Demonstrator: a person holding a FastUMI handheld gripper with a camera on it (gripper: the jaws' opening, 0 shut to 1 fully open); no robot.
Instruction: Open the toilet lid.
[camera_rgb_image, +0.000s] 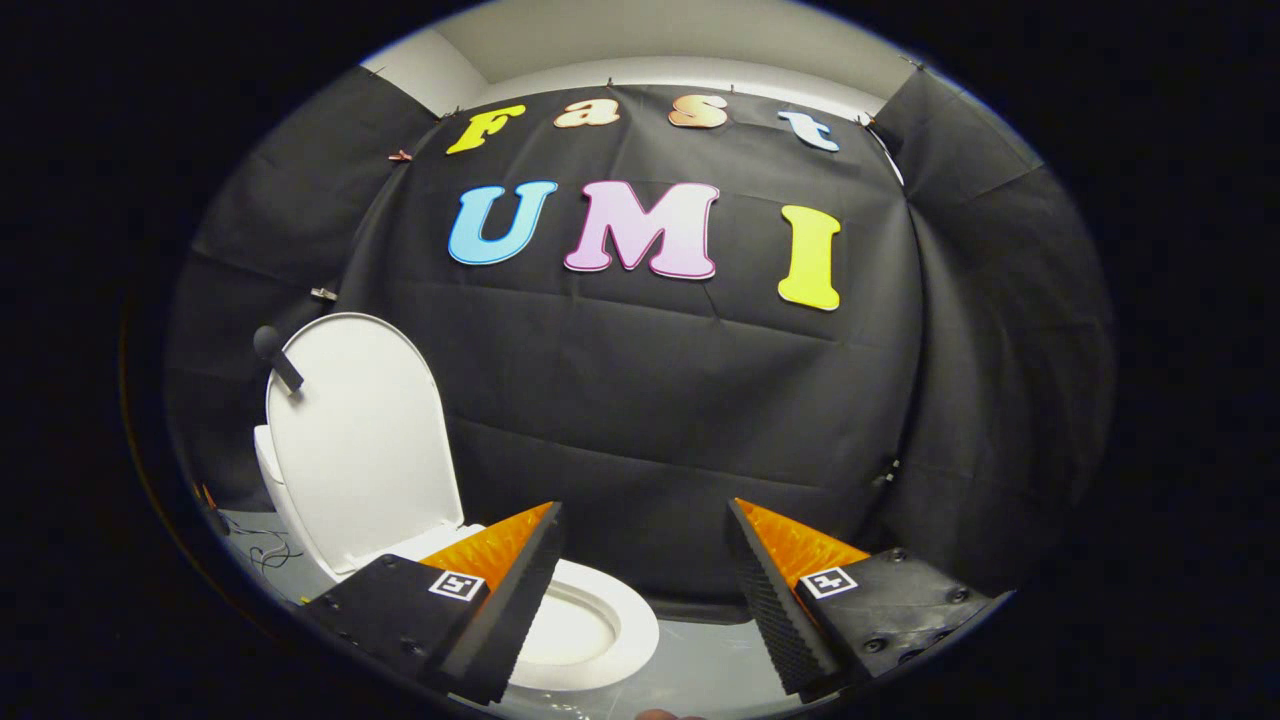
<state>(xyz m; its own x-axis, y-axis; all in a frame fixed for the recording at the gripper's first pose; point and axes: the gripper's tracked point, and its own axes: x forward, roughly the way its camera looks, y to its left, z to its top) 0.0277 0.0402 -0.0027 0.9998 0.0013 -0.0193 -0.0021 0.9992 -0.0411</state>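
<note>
The white toilet lid (365, 440) stands raised, nearly upright, leaning back beyond my left finger. Below it lies the white seat ring (610, 625) with the bowl opening showing, partly hidden behind my left finger (500, 590). A dark handle with a round knob (275, 355) sticks out from the lid's upper left edge. My gripper (645, 515) is open, its fingers wide apart with nothing between them, held above and to the right of the seat.
Black cloth (680, 420) walls the booth behind and to both sides of the toilet. The grey floor (700, 670) shows beneath the fingers. Thin cables (265, 550) lie on the floor left of the toilet base.
</note>
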